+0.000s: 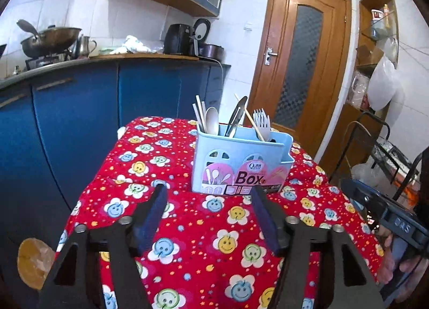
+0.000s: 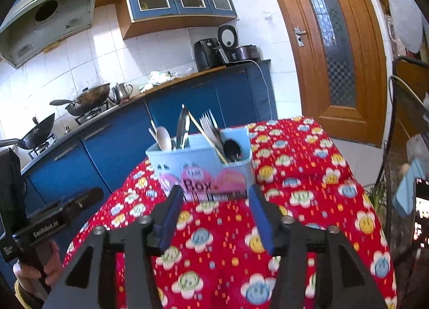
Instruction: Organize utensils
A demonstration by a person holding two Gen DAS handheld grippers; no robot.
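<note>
1. Fingers point(image 1: 158, 201) of the left gripper point(image 1: 207, 191) are spread wide and hold nothing; they hover above the desk point(image 1: 187, 242), just before the utensil box point(image 1: 241, 161).
2. Fingers point(image 2: 171, 207) of the right gripper point(image 2: 214, 193) are also released and empty, and point at the same utensil box point(image 2: 203, 164).
3. This light blue box stands upright on the red flower cloth point(image 2: 295, 175) that covers the desk.
4. Inside the box stand a spoon point(image 1: 212, 121), chopsticks point(image 1: 199, 113), tongs point(image 1: 236, 116) and white forks point(image 1: 262, 124); a dark spoon point(image 2: 232, 149) lies in the right compartment.
5. Behind the desk are blue cabinets point(image 1: 80, 110) and a wooden door point(image 1: 300, 62).
</note>
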